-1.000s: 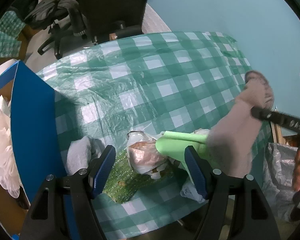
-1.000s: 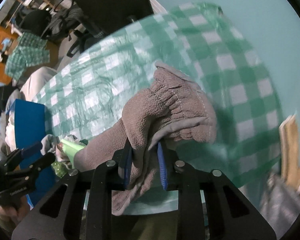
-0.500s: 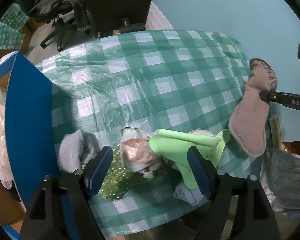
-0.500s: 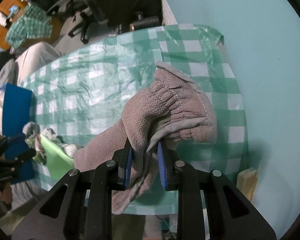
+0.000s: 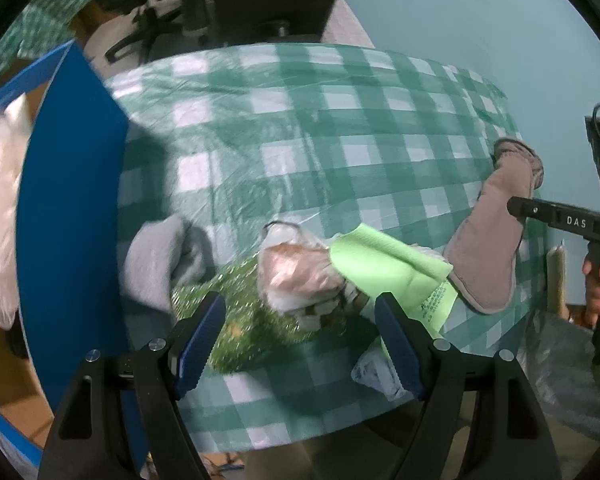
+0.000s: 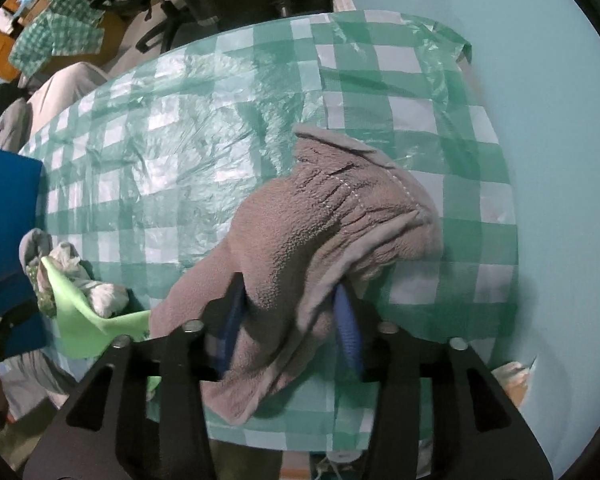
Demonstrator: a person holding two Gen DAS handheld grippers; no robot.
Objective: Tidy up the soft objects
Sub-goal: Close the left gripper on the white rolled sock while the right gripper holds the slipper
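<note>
Right gripper (image 6: 290, 316): jaws just opened, standing apart, one grey-brown fleece mitt (image 6: 320, 240) slack between them, lying on the checked tablecloth (image 6: 188, 128) near its right edge; left gripper (image 5: 300, 340): jaws spread wide, gripping nothing, above one heap holding one lime-green cloth (image 5: 384, 260), one clear bag (image 5: 300, 276), one grey sock (image 5: 156, 260); one blue box (image 5: 68, 208) at left.

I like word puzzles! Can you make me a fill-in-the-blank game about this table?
1. The tablecloth has green and white ____.
2. The fuzzy glove lies between the right gripper's ____ jaws.
3. The cloth beside the glove is light ____.
4. The left gripper holds ____.

Missing words: checks; open; green; nothing
</note>
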